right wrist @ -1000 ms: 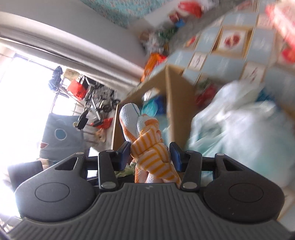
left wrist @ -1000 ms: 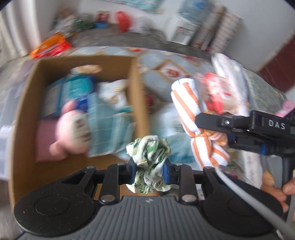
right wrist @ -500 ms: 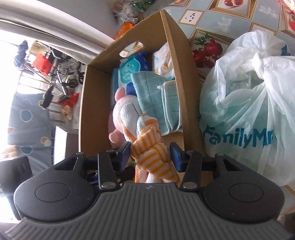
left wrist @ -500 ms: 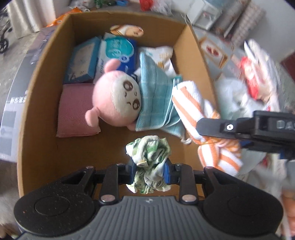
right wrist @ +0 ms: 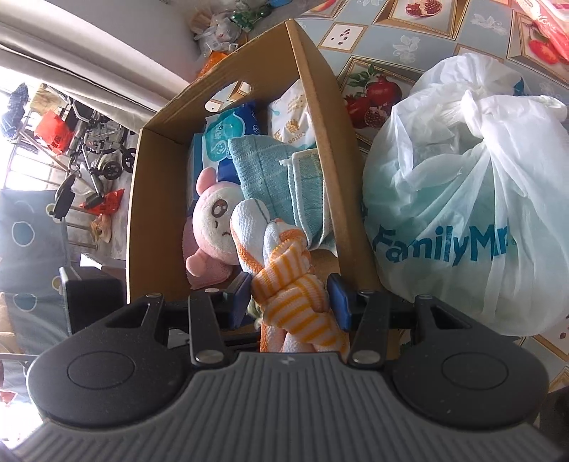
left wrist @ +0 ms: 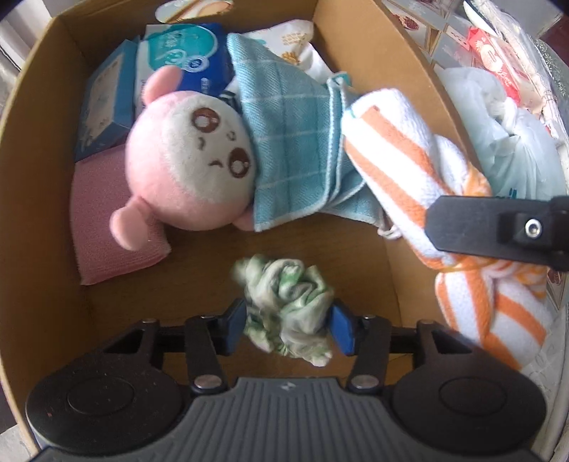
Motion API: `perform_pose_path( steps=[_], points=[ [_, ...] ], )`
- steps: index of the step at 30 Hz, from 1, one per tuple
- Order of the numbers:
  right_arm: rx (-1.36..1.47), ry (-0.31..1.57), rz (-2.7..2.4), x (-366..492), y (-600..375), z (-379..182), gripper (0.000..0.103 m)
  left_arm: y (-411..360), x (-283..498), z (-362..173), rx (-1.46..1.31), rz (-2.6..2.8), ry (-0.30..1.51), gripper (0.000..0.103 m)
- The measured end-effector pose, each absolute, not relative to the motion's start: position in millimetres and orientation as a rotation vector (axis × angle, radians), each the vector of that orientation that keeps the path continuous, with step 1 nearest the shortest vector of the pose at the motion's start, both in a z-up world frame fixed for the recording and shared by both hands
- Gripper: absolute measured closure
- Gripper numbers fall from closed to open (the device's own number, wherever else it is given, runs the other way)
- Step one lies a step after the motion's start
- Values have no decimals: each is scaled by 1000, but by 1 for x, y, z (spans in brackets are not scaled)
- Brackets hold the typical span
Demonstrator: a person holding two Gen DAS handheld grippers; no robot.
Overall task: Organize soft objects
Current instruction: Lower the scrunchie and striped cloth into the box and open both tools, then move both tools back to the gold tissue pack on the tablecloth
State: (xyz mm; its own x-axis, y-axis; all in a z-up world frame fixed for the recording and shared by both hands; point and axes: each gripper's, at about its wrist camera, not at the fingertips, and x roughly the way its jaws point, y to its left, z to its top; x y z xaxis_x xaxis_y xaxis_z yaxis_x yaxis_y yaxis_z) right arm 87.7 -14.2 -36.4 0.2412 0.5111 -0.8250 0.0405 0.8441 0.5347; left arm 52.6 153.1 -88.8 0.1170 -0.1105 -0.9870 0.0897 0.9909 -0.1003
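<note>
I look straight down into a cardboard box [left wrist: 46,106]. My left gripper [left wrist: 288,323] hangs low inside it and its jaws are opening. A crumpled green-and-white cloth [left wrist: 284,291] sits loose and blurred between the blue pads, above the bare box floor. My right gripper [right wrist: 290,296] is shut on a knotted orange-striped towel [right wrist: 288,280]. That towel [left wrist: 391,149] reaches over the box's right wall, with its free end above a teal checked towel [left wrist: 291,135]. A pink plush toy [left wrist: 188,160] lies in the box next to the teal towel.
The box also holds a pink pad [left wrist: 96,227] and blue and white tissue packs [left wrist: 185,46] along its far wall. A knotted white plastic bag [right wrist: 444,184] stands just outside the right wall on a patterned tablecloth [right wrist: 419,17]. Chairs and clutter stand beyond the box.
My left gripper came over the box and sank into it, then its jaws parted and the green cloth loosened. My right gripper swung the striped towel over the box's right wall, then held still.
</note>
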Motion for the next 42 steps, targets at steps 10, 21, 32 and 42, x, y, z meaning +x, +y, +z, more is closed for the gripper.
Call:
perform_pose_path(
  steps=[10, 21, 32, 42],
  points=[
    [381, 1320, 350, 92, 3, -29, 47, 176, 47, -75, -100, -117, 1434, 48],
    [420, 1243, 352, 90, -24, -11, 47, 168, 54, -96, -101, -109, 1468, 59],
    [462, 1213, 239, 91, -70, -13, 47, 126, 60, -110, -61, -249, 1521, 71],
    [513, 1218, 178, 81, -109, -22, 47, 146, 59, -78, -91, -125, 1498, 36]
  ],
)
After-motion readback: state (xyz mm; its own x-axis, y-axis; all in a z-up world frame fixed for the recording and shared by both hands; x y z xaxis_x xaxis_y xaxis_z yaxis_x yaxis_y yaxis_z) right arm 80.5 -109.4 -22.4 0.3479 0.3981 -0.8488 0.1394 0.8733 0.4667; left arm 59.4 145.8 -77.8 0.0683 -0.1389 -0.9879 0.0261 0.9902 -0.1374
